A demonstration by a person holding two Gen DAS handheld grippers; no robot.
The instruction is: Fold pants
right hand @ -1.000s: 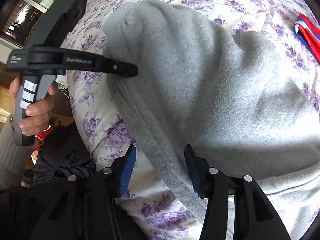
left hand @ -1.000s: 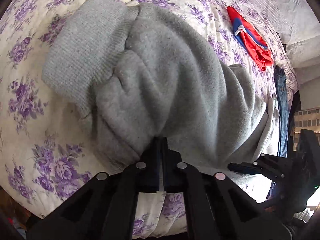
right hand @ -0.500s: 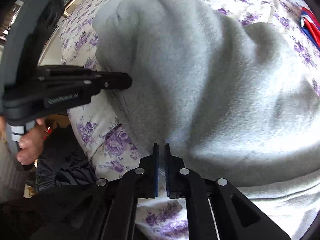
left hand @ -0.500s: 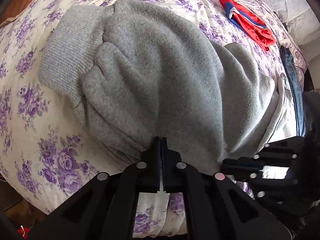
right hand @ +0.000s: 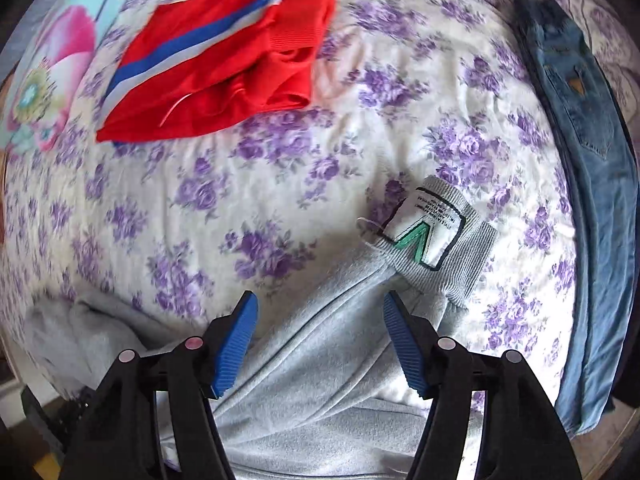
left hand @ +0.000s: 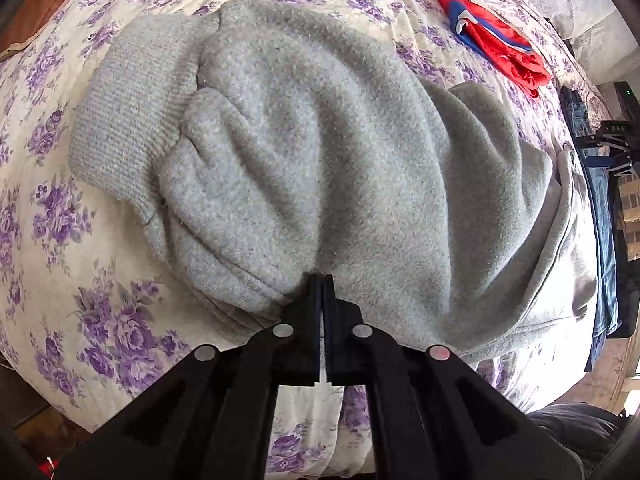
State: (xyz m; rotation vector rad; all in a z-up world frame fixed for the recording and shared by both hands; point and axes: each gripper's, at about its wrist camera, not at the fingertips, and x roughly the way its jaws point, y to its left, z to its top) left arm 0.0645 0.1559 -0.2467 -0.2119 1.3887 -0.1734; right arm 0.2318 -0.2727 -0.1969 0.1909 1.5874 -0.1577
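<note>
Grey fleece pants [left hand: 320,168] lie bunched on the floral bedspread, with a ribbed cuff [left hand: 128,128] at the left. My left gripper [left hand: 322,280] is shut on the near edge of the grey pants. In the right wrist view the pants' waistband [right hand: 440,248], with a white and green label, lies just beyond my right gripper [right hand: 320,308]. The right gripper is open, its blue pads on either side of a strip of grey fabric [right hand: 320,360]. The right gripper shows small at the right edge of the left wrist view [left hand: 612,140].
Folded red pants with a blue and white stripe [right hand: 224,56] lie at the far left of the bed, also in the left wrist view [left hand: 496,40]. Blue jeans [right hand: 588,160] lie along the right bed edge. A colourful pillow [right hand: 48,72] lies far left.
My right gripper let go of the pants' near edge, opened and swung away to the waistband end. My left gripper stayed shut on the fabric.
</note>
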